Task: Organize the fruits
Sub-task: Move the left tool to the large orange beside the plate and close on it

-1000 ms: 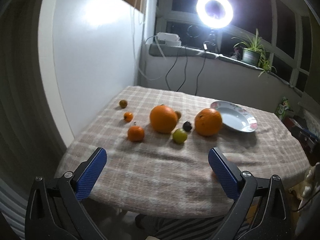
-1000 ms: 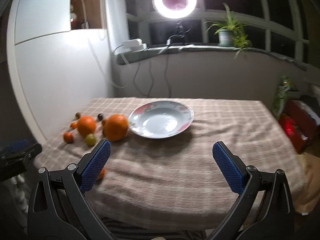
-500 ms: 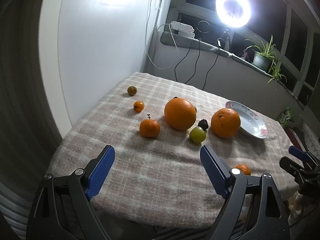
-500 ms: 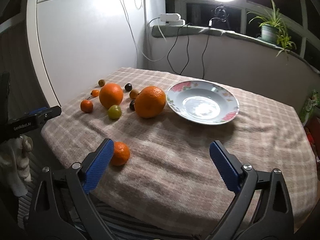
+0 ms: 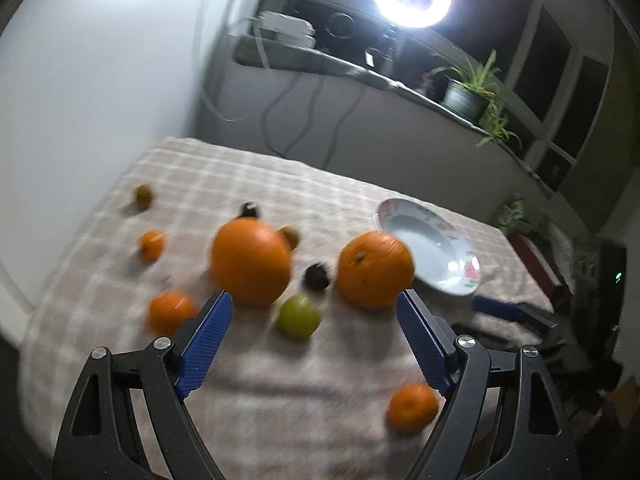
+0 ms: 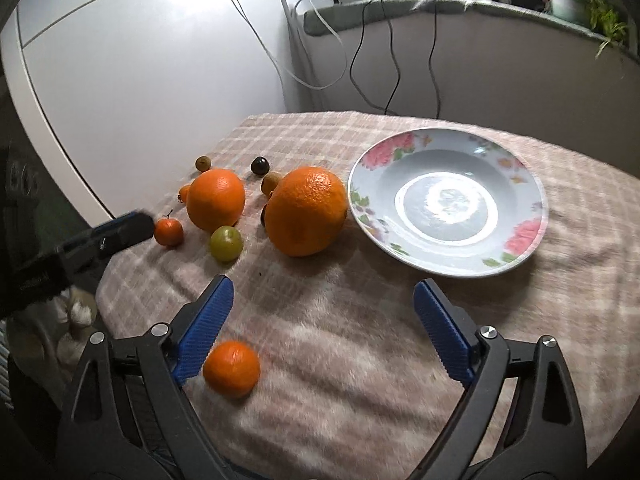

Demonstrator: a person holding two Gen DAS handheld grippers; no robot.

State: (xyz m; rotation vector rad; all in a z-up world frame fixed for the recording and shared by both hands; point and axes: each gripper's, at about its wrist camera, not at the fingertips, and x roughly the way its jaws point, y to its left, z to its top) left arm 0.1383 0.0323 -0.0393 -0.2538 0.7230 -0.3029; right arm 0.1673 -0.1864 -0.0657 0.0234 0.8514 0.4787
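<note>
Fruits [image 6: 306, 211] are scattered left of centre, beside the floral plate [image 6: 446, 202] at right. Left gripper [image 5: 314, 332] and right gripper [image 6: 324, 316] are held released, nothing grasped. No writing can be read.

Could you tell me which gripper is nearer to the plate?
Right. The right gripper sits just before the plate; the left gripper is farther, beyond the oranges.
</note>
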